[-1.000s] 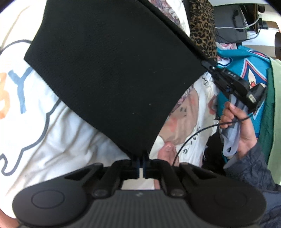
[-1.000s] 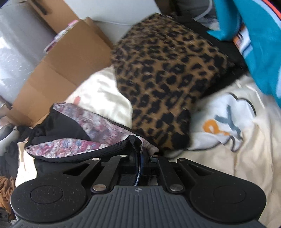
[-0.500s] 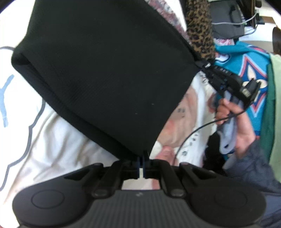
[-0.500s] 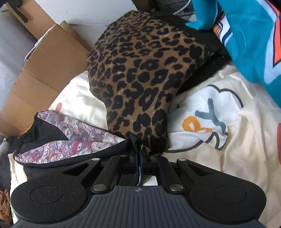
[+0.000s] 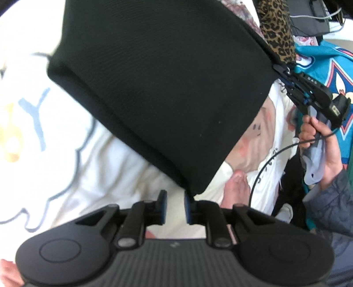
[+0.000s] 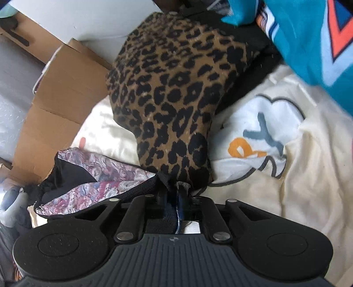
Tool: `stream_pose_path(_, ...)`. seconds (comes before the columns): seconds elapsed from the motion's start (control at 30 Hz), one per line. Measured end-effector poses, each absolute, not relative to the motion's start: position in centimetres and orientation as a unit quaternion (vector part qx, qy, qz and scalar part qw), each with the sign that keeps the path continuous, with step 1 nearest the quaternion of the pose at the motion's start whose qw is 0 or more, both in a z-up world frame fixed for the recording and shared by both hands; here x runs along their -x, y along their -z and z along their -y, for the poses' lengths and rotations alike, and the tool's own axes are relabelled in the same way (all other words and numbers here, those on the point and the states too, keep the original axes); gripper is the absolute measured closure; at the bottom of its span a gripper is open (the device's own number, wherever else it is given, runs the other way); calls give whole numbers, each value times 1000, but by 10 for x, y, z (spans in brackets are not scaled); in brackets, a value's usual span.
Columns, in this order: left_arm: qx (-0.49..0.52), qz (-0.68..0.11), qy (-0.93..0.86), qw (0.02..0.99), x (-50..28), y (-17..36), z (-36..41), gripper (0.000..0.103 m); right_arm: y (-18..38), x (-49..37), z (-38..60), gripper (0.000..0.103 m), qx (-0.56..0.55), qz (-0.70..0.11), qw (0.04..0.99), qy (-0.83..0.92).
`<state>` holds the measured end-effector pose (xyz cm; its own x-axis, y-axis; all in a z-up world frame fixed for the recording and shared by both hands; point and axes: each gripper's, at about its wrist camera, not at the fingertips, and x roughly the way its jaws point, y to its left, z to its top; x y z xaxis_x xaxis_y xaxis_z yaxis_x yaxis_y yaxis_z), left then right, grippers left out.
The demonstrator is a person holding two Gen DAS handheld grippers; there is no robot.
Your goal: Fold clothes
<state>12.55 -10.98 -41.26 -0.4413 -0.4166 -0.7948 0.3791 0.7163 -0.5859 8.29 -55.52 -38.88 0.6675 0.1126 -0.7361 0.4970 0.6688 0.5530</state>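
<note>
Left tool (image 5: pixel 174 204) jaws just parted, black garment (image 5: pixel 167 88) corner at right pad. Right tool (image 6: pixel 174 202) loosening, hem between jaws.

wall (image 6: pixel 88 19): white | cardboard boxes (image 6: pixel 66 92) (stacked, left) | daylight bright

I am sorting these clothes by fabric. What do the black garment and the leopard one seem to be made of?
The black garment looks like a matte, finely ribbed knit, perhaps cotton jersey; faint parallel lines run across it, and its edge rolls softly. The leopard garment looks like a fuzzy, thicker knit or fleece; its spots have blurred, slightly hairy edges. The exact fibre cannot be told.
</note>
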Motion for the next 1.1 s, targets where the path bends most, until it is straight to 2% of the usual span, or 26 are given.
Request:
stream_pose_path(0.03, 5, -760, 375, 531, -131, 407, 108, 83, 384, -81, 554, 76, -386, -387, 829, 119)
stream_pose_path(0.07, -3, -758, 370, 537, -139, 401, 108, 80, 380, -79, 553, 64, -382, -383, 833, 121)
stream_pose_path(0.1, -11, -756, 366, 542, -148, 395, 108, 79, 375, -77, 553, 58, -381, -377, 835, 123)
stream_pose_path(0.27, -36, -736, 348, 579, -196, 362, 111, 74, 356, -68, 549, 57, -362, -361, 852, 111)
stream_pose_path(0.5, -11, -712, 307, 632, -259, 325, 120, 72, 345, -56, 542, 57, -342, -348, 868, 88)
stream_pose_path(0.57, -10, -702, 305, 643, -267, 315, 128, 66, 344, -52, 544, 57, -343, -345, 869, 90)
stream_pose_path(0.67, -7, -692, 299, 657, -281, 303, 138, 65, 343, -46, 549, 57, -341, -339, 872, 97)
stream_pose_path(1.1, 44, -665, 235, 707, -333, 328, 151, 60, 335, -62, 544, 57, -302, -330, 891, 80)
